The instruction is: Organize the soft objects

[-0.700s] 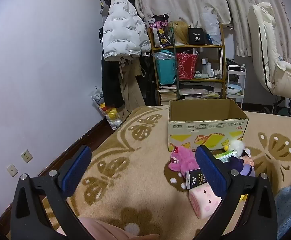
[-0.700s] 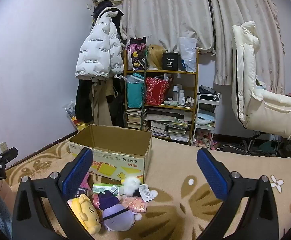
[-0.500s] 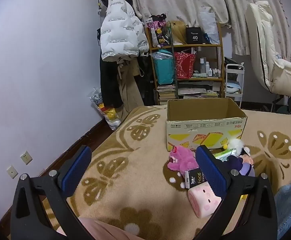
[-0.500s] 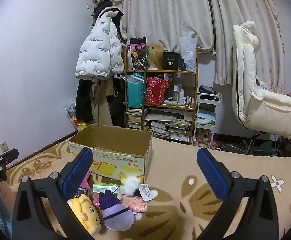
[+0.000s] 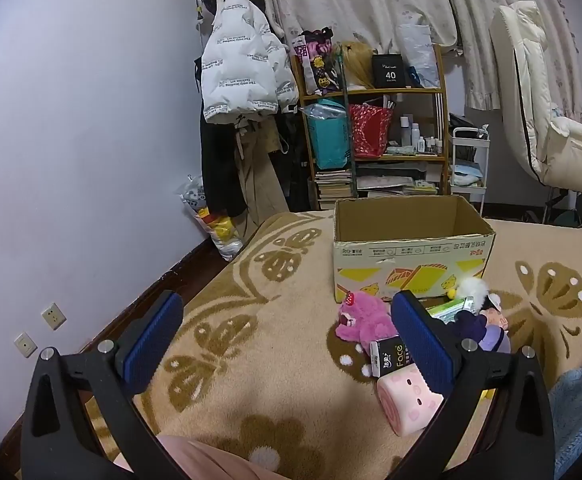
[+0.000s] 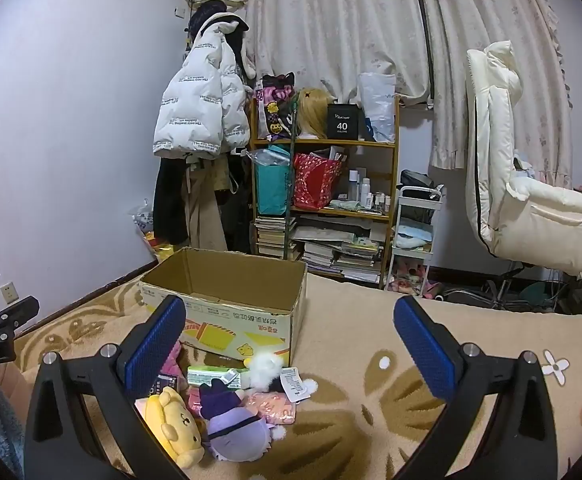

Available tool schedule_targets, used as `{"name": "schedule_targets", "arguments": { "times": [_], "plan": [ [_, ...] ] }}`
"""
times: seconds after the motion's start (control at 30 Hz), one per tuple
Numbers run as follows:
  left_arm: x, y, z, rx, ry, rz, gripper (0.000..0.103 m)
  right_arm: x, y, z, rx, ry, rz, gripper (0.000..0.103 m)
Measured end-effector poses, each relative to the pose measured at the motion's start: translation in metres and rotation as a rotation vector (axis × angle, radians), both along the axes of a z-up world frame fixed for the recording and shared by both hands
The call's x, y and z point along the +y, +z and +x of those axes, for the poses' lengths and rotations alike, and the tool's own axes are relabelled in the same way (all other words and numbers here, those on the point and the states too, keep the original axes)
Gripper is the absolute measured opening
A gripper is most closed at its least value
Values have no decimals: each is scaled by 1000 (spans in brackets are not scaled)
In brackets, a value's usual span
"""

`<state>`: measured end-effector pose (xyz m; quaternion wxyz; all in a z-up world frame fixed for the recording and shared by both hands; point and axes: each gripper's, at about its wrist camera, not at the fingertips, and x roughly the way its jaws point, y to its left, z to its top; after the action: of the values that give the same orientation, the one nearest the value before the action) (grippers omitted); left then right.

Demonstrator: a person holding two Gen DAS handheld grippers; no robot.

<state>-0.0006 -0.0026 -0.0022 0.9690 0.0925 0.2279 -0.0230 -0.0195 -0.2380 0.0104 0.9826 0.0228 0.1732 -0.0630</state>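
left wrist view: left gripper (image 5: 283, 338) held above the beige patterned blanket (image 5: 251, 360), jaws spread wide, nothing between the blue pads.
right wrist view: right gripper (image 6: 287, 340) also spread wide and holding nothing; raised above the blanket, not touching any toy.
nearest items: pink pig-face cushion (image 5: 409, 404) lies just beside the left gripper's right finger; yellow dog plush (image 6: 177, 424) and purple-hatted plush (image 6: 237, 428) lie touching each other under the right gripper's left finger.
middle of pile: black "face" pack (image 5: 389, 356), pink bear plush (image 5: 361, 320), green-white pack (image 6: 215, 375), white fluffy toy (image 6: 265, 365) and pink packet (image 6: 271, 407), all bunched together on the blanket.
container: open cardboard box (image 5: 409, 256) stands upright just behind the pile; its visible interior shows no toys, though the floor of the box is only partly seen.
far field: shelf unit (image 6: 323, 184), white puffer jacket (image 5: 243, 76), cream chair (image 6: 523, 196); not part of the task.
step in hand: judged as the start of sorting; no item gripped, all soft objects outside the box.
next move: lower one gripper onto a single plush, likely the yellow dog plush or pink bear plush, close on its body, lift clear of neighbours, carry over the box rim.
caution: toys overlap; a low grasp may drag an adjacent pack.
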Motion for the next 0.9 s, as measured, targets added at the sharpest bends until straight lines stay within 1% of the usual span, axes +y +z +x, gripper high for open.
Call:
{"name": "schedule_targets", "arguments": {
  "times": [0.9],
  "plan": [
    [-1, -2, 2, 6, 1, 6, 103, -1, 0, 0, -1, -5, -3, 103]
  ]
}}
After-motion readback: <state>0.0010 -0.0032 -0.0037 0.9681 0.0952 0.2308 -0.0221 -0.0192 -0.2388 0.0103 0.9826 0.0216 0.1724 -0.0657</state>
